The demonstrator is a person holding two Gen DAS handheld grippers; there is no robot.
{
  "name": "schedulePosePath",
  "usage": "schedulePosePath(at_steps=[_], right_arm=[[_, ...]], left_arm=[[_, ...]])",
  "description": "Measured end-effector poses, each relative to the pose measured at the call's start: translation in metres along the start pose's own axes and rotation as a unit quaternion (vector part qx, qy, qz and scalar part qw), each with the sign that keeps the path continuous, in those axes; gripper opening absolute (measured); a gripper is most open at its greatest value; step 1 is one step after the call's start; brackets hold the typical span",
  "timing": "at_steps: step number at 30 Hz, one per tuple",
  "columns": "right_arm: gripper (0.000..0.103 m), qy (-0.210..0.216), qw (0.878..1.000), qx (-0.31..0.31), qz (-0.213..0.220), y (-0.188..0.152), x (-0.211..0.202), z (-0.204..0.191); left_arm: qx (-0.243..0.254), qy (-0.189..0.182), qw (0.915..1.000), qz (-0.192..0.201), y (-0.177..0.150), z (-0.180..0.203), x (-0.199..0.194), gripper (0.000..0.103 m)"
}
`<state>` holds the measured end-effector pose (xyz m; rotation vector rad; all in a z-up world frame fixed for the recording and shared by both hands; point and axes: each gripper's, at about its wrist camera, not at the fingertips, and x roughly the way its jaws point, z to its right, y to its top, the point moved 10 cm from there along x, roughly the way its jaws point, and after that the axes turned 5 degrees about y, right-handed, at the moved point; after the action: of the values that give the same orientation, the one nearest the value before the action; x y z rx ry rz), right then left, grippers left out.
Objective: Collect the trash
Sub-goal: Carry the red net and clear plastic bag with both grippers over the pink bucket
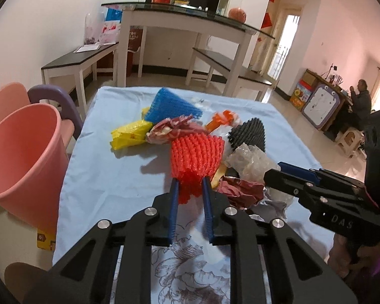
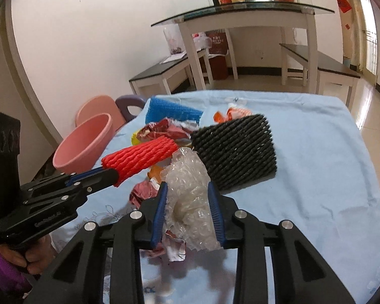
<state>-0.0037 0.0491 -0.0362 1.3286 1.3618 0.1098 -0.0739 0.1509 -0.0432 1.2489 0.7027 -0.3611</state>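
Red foam fruit net (image 1: 196, 158) is pinched in our left gripper (image 1: 190, 182), lifted just above the blue tablecloth (image 1: 101, 177). Our right gripper (image 2: 187, 190) squeezes crumpled bubble wrap (image 2: 190, 197) beside the black net (image 2: 235, 149). Pink bin (image 1: 22, 157) sits off the table's left edge.

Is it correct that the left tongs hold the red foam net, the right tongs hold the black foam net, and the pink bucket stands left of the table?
Not quite. The right tongs hold the clear bubble wrap, not the black foam net, as the right wrist view shows. The rest is right.
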Motion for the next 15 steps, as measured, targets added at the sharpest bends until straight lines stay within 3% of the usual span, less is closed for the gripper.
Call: schedulePosePath(at_steps=[9, 15], right_arm=[[0.032, 0.013, 0.998, 0.024, 0.050, 0.023, -0.035, 0.000], [0.032, -0.010, 1.000, 0.022, 0.014, 0.006, -0.016, 0.005]], left_arm=[[-0.002, -0.008, 0.9992, 0.038, 0.013, 0.000, -0.023, 0.018], [0.000, -0.006, 0.9992, 0.038, 0.008, -0.002, -0.027, 0.018]])
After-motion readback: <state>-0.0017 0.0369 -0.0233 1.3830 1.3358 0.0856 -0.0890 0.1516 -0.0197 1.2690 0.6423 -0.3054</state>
